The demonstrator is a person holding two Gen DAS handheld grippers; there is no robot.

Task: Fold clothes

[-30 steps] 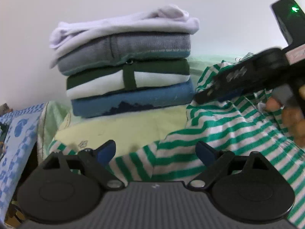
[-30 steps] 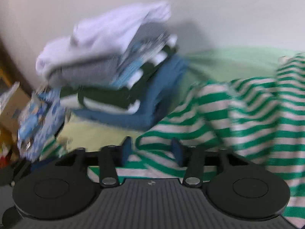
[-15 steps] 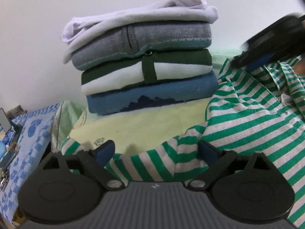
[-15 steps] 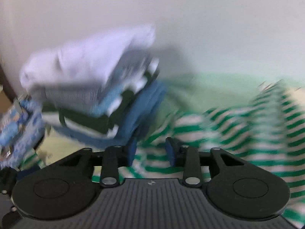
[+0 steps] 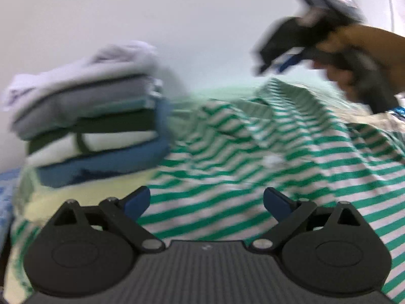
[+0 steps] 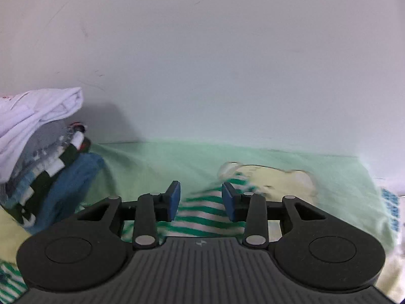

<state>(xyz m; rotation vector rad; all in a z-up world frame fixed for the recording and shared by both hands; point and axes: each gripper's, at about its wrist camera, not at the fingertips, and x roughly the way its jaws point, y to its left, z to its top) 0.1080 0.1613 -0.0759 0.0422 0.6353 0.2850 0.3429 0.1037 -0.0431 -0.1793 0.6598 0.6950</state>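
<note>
A green-and-white striped shirt (image 5: 253, 157) lies spread and rumpled on the bed. My left gripper (image 5: 206, 200) is open just above its near part, empty. My right gripper (image 6: 201, 200) is open with a gap between its blue pads, raised above the far part of the shirt (image 6: 205, 212); nothing is in it. It also shows in the left wrist view (image 5: 281, 60), blurred, held in a hand above the shirt's collar area.
A stack of folded clothes (image 5: 88, 126) stands at the left by the wall, white on top, blue at the bottom; it also shows in the right wrist view (image 6: 43, 152). A pale green and yellow sheet (image 6: 177, 162) covers the bed. A white wall stands behind.
My right gripper has risen off the shirt and swung right, its jaws wider apart. My left gripper has shifted right over the shirt; the stack now sits further left.
</note>
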